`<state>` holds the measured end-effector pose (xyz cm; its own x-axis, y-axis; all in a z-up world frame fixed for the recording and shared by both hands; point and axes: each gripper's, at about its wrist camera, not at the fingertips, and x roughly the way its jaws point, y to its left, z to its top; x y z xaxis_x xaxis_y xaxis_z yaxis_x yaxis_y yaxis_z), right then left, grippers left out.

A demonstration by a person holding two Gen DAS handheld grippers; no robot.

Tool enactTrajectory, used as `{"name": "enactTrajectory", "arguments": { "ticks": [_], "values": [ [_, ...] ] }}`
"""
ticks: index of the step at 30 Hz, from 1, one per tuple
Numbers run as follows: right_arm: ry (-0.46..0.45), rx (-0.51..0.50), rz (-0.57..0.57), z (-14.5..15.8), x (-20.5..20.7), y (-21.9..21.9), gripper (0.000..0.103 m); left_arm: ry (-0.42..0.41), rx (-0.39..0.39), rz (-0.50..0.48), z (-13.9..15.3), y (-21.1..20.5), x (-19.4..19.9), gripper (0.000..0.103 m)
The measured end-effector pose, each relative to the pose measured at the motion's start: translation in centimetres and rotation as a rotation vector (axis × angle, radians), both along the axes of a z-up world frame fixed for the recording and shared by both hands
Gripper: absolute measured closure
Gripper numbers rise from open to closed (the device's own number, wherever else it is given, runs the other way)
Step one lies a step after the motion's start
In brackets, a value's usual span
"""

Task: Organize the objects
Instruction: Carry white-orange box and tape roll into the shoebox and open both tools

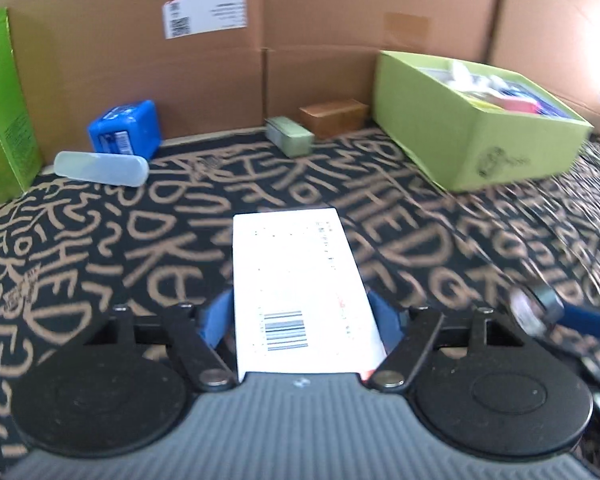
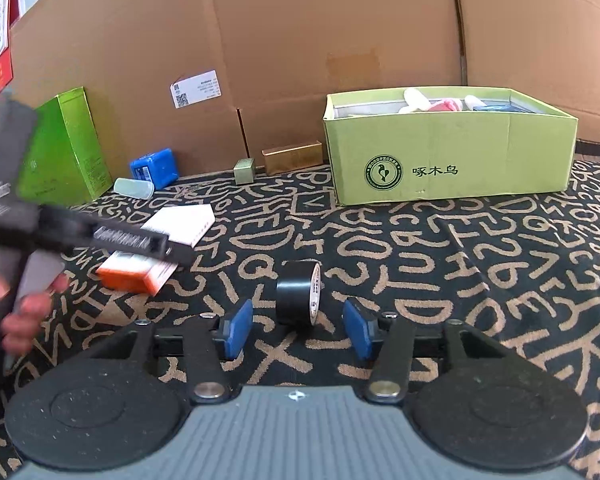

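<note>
Blue pads of the left gripper (image 1: 304, 320) flank a white carton (image 1: 296, 280) at lower centre, whether they press it unclear, while the right gripper (image 2: 298, 330) stands spread before an upright black tape roll (image 2: 298, 298), the green box (image 2: 452, 152) at upper right.

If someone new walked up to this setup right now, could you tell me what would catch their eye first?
Probably the black carpet covered in tan scribbled letters, walled in by cardboard sheets. Next, the open lime-green box at the back right, already holding items. Close up, a white box sits between the left gripper's blue pads, and a black tape roll stands on edge just ahead of the right gripper's open jaws.
</note>
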<state>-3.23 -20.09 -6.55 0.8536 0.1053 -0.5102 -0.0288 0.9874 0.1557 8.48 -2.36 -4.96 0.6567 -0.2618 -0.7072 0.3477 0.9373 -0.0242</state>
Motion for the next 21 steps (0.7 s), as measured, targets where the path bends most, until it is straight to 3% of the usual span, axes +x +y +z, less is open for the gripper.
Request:
{"name": "enactTrajectory", "arguments": {
  "ticks": [4,7,11,12,14,21],
  "values": [
    [0.006,-0.024,0.008,0.3,0.7,0.4,0.051,-0.029,0.024,-0.001,0.1,-1.2,-0.3,0.020],
    [0.010,-0.055,0.000,0.6,1.2,0.6,0.056,-0.025,0.051,0.023,-0.2,-1.5,0.4,0.019],
    [0.028,-0.066,-0.010,0.5,1.8,0.5,0.062,-0.020,0.048,0.020,-0.6,-1.0,0.3,0.028],
    [0.041,-0.065,-0.009,0.3,2.0,0.5,0.067,-0.020,0.044,0.015,-0.5,-0.9,0.2,0.034],
    [0.046,-0.057,-0.008,0.3,2.1,0.4,0.081,-0.011,0.038,0.010,-0.3,-0.8,0.2,0.035],
    [-0.014,-0.020,-0.029,0.9,0.8,-0.7,0.081,-0.033,-0.045,-0.055,2.2,-1.9,-1.3,0.035]
  ]
}}
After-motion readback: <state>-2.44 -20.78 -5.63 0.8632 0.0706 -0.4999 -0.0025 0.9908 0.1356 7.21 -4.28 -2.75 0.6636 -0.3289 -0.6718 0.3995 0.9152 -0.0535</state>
